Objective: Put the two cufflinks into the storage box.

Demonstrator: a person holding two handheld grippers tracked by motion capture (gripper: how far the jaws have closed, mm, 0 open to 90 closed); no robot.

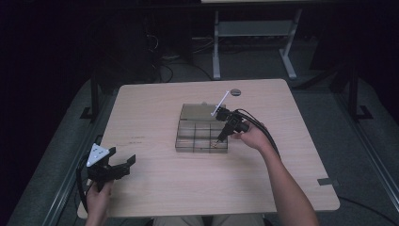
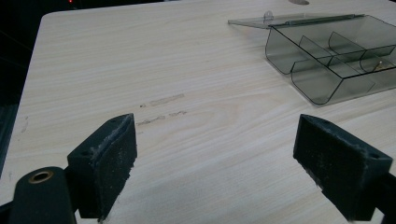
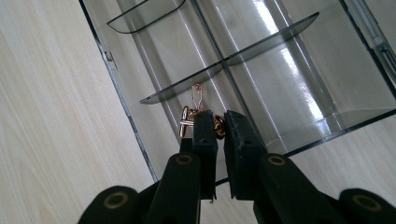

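A: What sits closest to the person?

B: The left gripper (image 1: 123, 165), low at the near left of the table (image 1: 155, 188), held in the left hand (image 1: 98, 197). Its jaws stand wide apart with nothing between them, just above bare wood with a few faint scuff marks (image 2: 161, 109).

A: And further in?

B: The right hand (image 1: 251, 136) holds the right gripper (image 1: 219, 140) tipped down into the smoky clear organiser box (image 1: 186, 141) at the middle of the table. Its jaws are pressed nearly together on a small copper-coloured clip (image 3: 191, 119).

A: Where exactly is that clip?

B: In the box's near-right compartment, close to the front wall. In the right gripper view its wire loop pokes out past the fingertips (image 3: 204, 122), close to a curved divider (image 3: 177, 91). I cannot tell whether it rests on the floor of the box.

A: Beyond that?

B: The box's lid (image 1: 197, 111) lies open flat behind it, and a small dark disc (image 1: 235, 92) sits near the far edge
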